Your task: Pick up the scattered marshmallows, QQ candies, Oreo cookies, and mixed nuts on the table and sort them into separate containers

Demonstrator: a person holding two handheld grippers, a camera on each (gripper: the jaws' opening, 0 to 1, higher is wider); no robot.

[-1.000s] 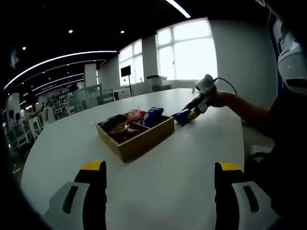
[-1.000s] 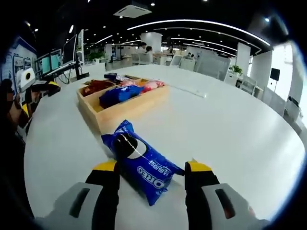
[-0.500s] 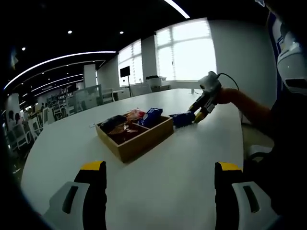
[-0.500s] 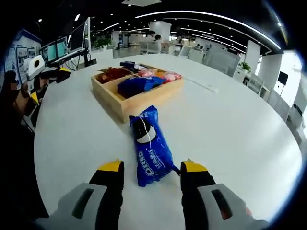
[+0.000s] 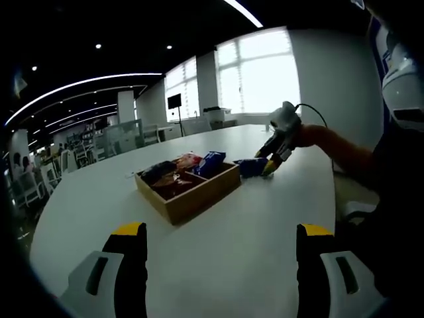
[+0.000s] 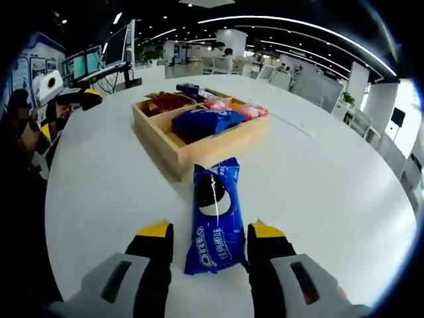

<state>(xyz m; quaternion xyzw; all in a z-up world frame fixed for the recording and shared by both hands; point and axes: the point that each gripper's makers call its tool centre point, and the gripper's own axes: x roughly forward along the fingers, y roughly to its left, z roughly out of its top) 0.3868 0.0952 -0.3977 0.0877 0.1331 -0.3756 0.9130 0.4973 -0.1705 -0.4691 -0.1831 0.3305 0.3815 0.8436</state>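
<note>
A blue Oreo pack [image 6: 215, 212] lies lengthwise between the jaws of my right gripper [image 6: 211, 233], which is shut on its near end, just in front of the wooden tray [image 6: 173, 154]. The tray's near compartment holds blue Oreo packs [image 6: 205, 120]; farther ones hold red-brown packs [image 6: 162, 103] and pink packs [image 6: 225, 106]. In the left gripper view, the right gripper [image 5: 273, 159] holds the Oreo pack [image 5: 250, 165] low beside the tray [image 5: 199, 195]. My left gripper [image 5: 222, 265] stands open over the white table [image 5: 238, 232], well short of the tray.
A person's arm [image 5: 334, 149] reaches in from the right of the left gripper view. The left gripper [image 6: 79, 99] shows at the table's left edge. A thin strip [image 6: 291, 124] lies beyond the tray. Office desks, monitors and chairs ring the round table.
The right gripper has turned so the Oreo pack now lies straight along its jaws instead of askew, and the tray looks nearer. The left gripper stays still.
</note>
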